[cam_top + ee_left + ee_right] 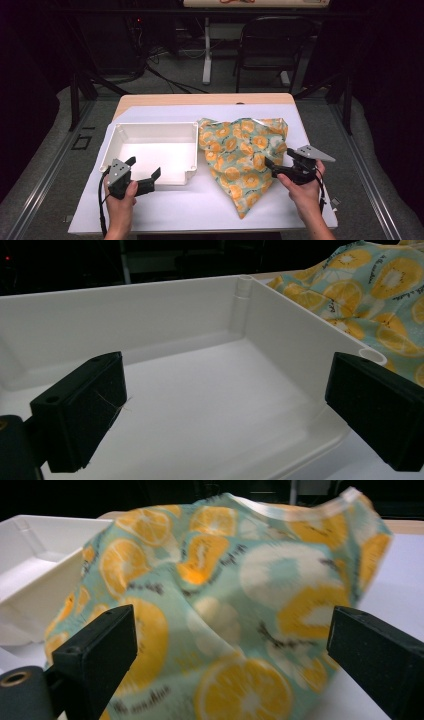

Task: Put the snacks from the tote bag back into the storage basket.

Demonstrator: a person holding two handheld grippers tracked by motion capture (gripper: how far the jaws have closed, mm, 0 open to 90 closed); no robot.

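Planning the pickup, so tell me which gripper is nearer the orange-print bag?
Right. The right gripper is at the orange-print bag's right edge, jaws open toward it. The left gripper hovers at the white bin's near wall, farther away.

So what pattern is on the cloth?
Orange citrus slices on pale teal cloth, clearest in the right gripper view.

Dark lab: framed test table (210,100), cables (165,80), chair (272,42).

Centre frame, a white tray (150,131) sits just left of a bag printed with orange slices (242,155). At lower left the left gripper (144,176) holds its jaws wide at the tray's near rim; at lower right the right gripper (274,167), jaws open, meets the bag's edge
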